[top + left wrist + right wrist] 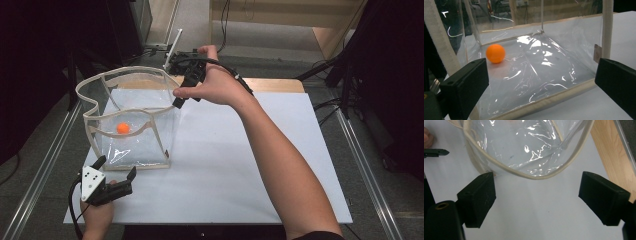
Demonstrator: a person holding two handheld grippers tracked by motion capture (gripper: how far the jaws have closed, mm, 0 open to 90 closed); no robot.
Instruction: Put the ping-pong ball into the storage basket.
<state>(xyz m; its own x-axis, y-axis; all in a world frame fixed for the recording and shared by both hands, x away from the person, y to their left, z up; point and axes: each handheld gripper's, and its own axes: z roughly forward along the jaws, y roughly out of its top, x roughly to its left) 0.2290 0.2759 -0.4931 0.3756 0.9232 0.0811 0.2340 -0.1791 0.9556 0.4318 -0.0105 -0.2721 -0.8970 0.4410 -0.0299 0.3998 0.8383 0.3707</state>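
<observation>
the orange ball (123, 128) lies on the floor of the clear plastic bag (150, 145), toward its left wall, so as far as the pictures tell the putting-in part looks done. the bag stands upright and open on the white table (240, 165), its cream-trimmed rim (125, 75) wavy and its handle strap looping out to the left. the right tool (186, 89) hangs over the bag's far right corner, close above the rim, with its jaws spread and nothing between them; in the right gripper view the rim (531, 176) curves just ahead of the open jaws. the left tool (116, 172) sits low at the near left edge of the table, just in front of the bag's near wall, also released and empty, looking through the plastic at the ball (495, 53). what seems left, at a guess, is either drawing the hands away or taking hold of the rim or strap to close or lift the bag; neither tool touches the bag yet.
</observation>
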